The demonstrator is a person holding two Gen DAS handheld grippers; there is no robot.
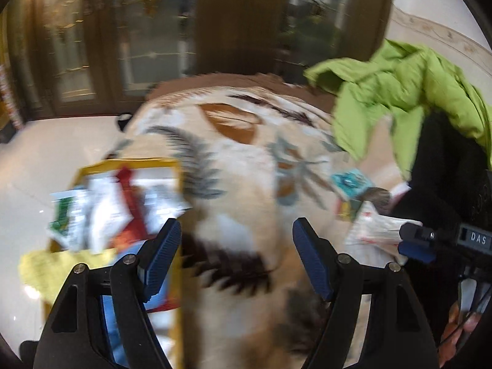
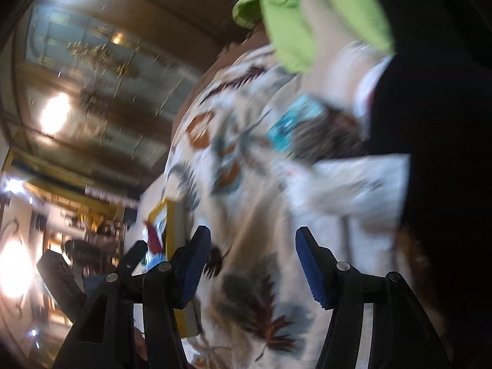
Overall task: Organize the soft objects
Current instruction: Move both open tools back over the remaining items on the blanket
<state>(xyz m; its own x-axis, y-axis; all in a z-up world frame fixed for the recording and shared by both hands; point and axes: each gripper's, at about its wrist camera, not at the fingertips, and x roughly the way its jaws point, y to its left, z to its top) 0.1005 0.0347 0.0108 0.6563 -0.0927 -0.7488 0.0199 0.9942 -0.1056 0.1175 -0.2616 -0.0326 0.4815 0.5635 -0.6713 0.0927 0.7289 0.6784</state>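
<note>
Judging by the blur, this is a reach between picks: both the left gripper (image 1: 236,258) and right gripper (image 2: 252,264) hover with fingers open and empty above the leaf-patterned blanket (image 1: 246,160), so next comes choosing among the packets (image 1: 375,230) at its far-right edge, below the green garment (image 1: 399,92), perhaps for the yellow box (image 1: 172,166) beside its left edge.

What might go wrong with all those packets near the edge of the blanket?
The white packet lies close by the right gripper, so a careless nudge might push it off the blanket. The box beside the bed looks overfull; packets may spill out. Both views are blurred, so either open gripper, like the left gripper, could miss its grab.
</note>
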